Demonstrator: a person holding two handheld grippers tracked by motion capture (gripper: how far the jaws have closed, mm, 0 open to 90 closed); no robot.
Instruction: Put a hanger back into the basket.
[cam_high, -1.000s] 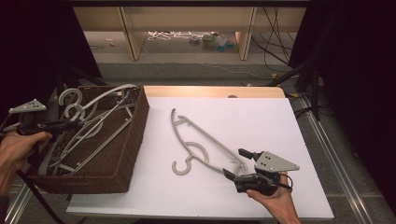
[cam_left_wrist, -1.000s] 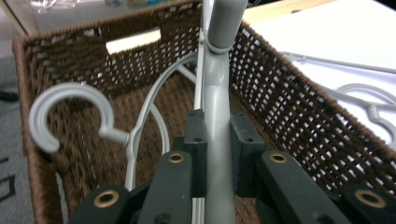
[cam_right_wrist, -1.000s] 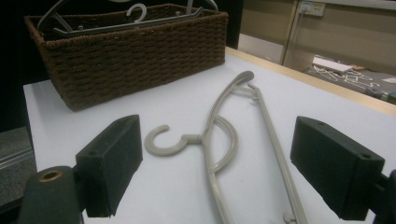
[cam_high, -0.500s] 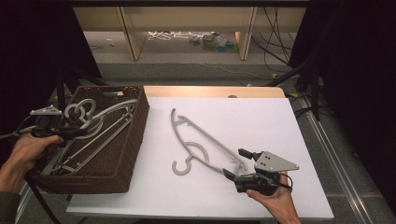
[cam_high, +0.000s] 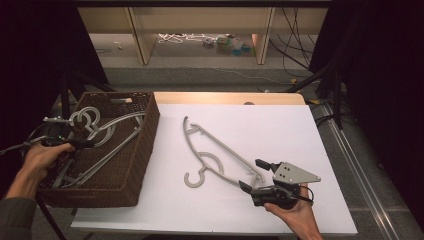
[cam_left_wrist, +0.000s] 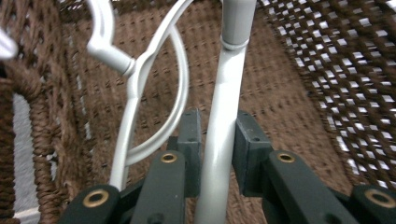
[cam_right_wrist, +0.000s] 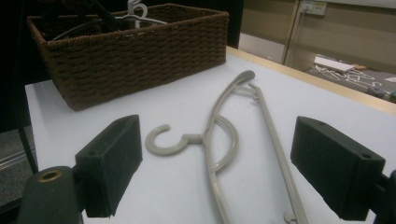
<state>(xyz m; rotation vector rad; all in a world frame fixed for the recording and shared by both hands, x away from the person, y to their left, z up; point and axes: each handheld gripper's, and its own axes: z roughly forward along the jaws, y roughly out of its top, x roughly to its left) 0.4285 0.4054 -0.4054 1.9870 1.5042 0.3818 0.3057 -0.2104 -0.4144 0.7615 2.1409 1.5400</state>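
Note:
A brown wicker basket (cam_high: 148, 131) at the table's left holds several pale hangers (cam_high: 106, 131). My left gripper (cam_high: 84, 144) reaches down into it. In the left gripper view a grey hanger arm (cam_left_wrist: 223, 98) runs between the pads of my left gripper (cam_left_wrist: 218, 122); the jaws have just been opening and stand slightly off the arm. A white hanger (cam_left_wrist: 140, 79) lies beside it on the basket floor. Another grey hanger (cam_high: 215, 154) lies flat on the white table. My right gripper (cam_high: 251, 174) rests open just behind its lower end, with nothing between its pads (cam_right_wrist: 112, 163).
The white tabletop (cam_high: 300, 135) extends to the right of the hanger. In the right gripper view the basket (cam_right_wrist: 140, 56) stands beyond the lying hanger (cam_right_wrist: 219, 135). Shelving and cables sit on the floor behind the table.
My left hand has come down and to the right, carrying the hanger arm lower into the basket. The right gripper and the hanger on the table have stayed put.

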